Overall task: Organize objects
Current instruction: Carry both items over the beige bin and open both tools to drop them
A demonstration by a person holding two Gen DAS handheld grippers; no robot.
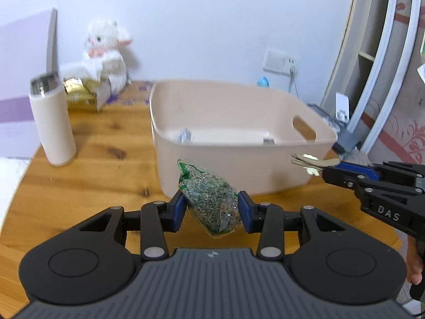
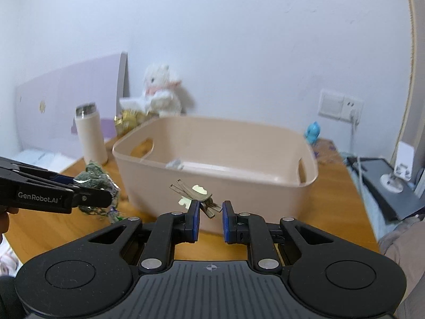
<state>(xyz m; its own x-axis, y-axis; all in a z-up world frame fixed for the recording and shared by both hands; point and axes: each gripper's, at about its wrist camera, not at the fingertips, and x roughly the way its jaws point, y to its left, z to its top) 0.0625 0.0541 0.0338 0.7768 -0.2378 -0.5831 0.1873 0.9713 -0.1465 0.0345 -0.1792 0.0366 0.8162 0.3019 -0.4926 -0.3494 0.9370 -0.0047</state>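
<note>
My left gripper (image 1: 211,204) is shut on a clear green packet (image 1: 209,199) of dried bits, held in the air just before the near wall of a beige plastic basket (image 1: 239,167) on the wooden table (image 1: 93,186). My right gripper (image 2: 210,211) is shut on a bunch of keys (image 2: 195,192), which point toward the basket (image 2: 212,186) from its front. In the left wrist view the right gripper (image 1: 325,171) and the keys (image 1: 312,162) hang by the basket's right corner. The right wrist view shows the left gripper (image 2: 110,199) with the packet (image 2: 97,182) at the left. A small crumpled item (image 1: 184,135) lies inside the basket.
A cream flask (image 1: 53,125) stands left of the basket. Behind it are gold packets (image 1: 77,90) and a white plush toy (image 1: 106,50) against the wall. A blue figurine (image 2: 313,130) stands at the back right, and a black device (image 2: 385,186) lies off the table's right edge.
</note>
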